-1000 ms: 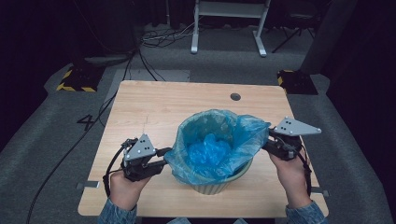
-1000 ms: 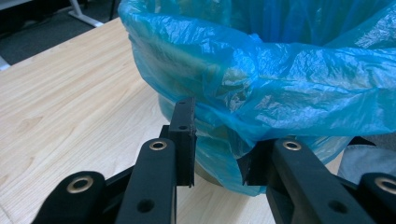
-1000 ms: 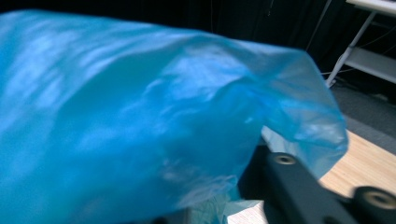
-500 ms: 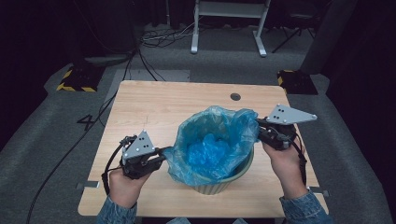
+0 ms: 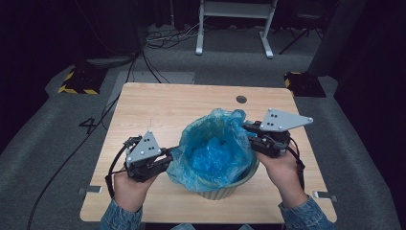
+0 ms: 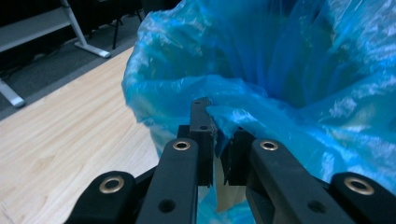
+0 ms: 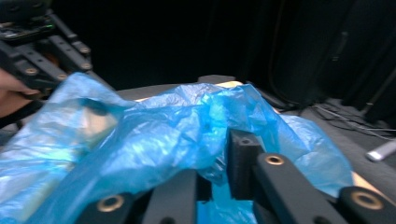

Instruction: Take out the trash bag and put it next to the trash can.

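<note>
Set on the near half of the wooden tabletop (image 5: 158,110), toward the person: a pale bin (image 5: 225,190) lined with a blue bag (image 5: 215,153). Compared with a second ago, no longer stretched wide over the rim on the right; lifted off there and drawn inward and upward, leaving the bin's near right rim bare, while on the left still draped down over the outer wall. Judged as the bag's mouth being freed from the bin, either to pull the liner out or to gather it shut, with the left edge yet to come off. Brought in over the rim along with that edge: the right hand-held gripper (image 5: 249,134). Barely shifted at the opposite side: the left hand-held gripper (image 5: 167,158). From the high view, impossible to tell how firm either grip is. From the left gripper view, clear enough: jaws nearly together with a fold of the film pinched between them, and a pale sliver of bin wall just below. From the right gripper view, likewise narrowed onto a bunched ridge of plastic, with the other gripper and its hand (image 7: 11,93) far off beyond the crumpled blue. Missing from both close views, and supplied from above: the bare rim.
</note>
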`<state>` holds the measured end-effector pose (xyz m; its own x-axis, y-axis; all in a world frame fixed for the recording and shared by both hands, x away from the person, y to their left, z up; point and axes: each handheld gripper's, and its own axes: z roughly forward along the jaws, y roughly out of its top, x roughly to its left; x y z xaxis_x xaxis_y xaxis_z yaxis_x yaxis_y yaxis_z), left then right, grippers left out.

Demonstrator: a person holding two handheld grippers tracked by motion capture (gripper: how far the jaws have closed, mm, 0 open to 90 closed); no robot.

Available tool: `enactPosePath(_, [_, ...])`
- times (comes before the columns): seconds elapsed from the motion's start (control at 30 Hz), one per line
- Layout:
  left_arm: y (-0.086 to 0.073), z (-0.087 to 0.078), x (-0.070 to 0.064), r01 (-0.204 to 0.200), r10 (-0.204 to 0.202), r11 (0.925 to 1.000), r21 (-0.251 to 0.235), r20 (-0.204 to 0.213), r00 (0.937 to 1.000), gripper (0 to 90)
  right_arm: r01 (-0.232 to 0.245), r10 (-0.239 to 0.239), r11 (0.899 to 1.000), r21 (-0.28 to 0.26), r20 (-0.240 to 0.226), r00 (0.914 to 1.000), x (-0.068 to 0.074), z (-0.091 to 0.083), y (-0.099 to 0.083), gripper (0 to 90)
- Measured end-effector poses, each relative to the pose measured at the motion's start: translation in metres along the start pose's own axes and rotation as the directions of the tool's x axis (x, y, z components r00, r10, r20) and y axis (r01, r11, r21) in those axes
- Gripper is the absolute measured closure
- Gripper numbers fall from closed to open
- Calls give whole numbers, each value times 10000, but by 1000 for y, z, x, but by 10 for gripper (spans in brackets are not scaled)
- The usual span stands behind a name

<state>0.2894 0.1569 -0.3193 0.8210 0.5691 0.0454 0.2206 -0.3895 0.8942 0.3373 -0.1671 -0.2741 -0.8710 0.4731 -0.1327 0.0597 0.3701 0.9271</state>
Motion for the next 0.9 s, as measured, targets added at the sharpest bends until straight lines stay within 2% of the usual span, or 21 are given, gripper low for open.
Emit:
enactPosePath(0.03, [5, 1, -2, -84, 84, 10000, -39, 60, 9999, 846, -20, 21, 10000, 35, -262, 9997, 2, 3, 1, 769])
enactPosePath(0.07, [5, 1, -2, -84, 84, 10000, -39, 60, 9999, 847, -20, 21, 10000, 35, -262, 9997, 2, 3, 1, 769])
enactPosePath(0.1, [7, 1, -3, -144, 144, 9999, -83, 71, 9999, 847, -64, 68, 9999, 109, -437, 9990, 4, 5, 2, 732])
enactPosePath(0.13, [11, 1, -4, -192, 194, 9996, -187, 113, 9997, 847, -291, 314, 9993, 243, -1030, 9942, 6, 11, 4, 631])
enactPosePath(0.17, [12, 1, -4, -207, 210, 9995, -238, 125, 9997, 847, -314, 352, 9990, 304, -1348, 9902, 8, 15, 4, 588])
enactPosePath(0.27, [17, 1, -6, -266, 270, 9992, -314, 129, 9996, 849, -13, 97, 9990, 445, -1892, 9819, 16, 26, 5, 480])
enactPosePath(0.6, [25, 6, -11, -382, 399, 9980, -509, 317, 9987, 850, 643, -334, 9902, 1236, -2372, 9709, 36, 58, 13, 424])
enactPosePath(0.7, [26, 7, -12, -402, 418, 9977, -542, 298, 9987, 852, 737, -321, 9862, 1482, -2655, 9636, 40, 70, 13, 410])
enactPosePath(0.83, [25, 4, -9, -310, 331, 9972, -675, 314, 9990, 851, 727, -226, 9825, 1714, -2779, 9603, 40, 82, 11, 422])
enactPosePath(0.9, [25, 3, -9, -296, 318, 9969, -726, 285, 9991, 851, 791, -220, 9793, 1863, -2903, 9567, 40, 88, 9, 461])
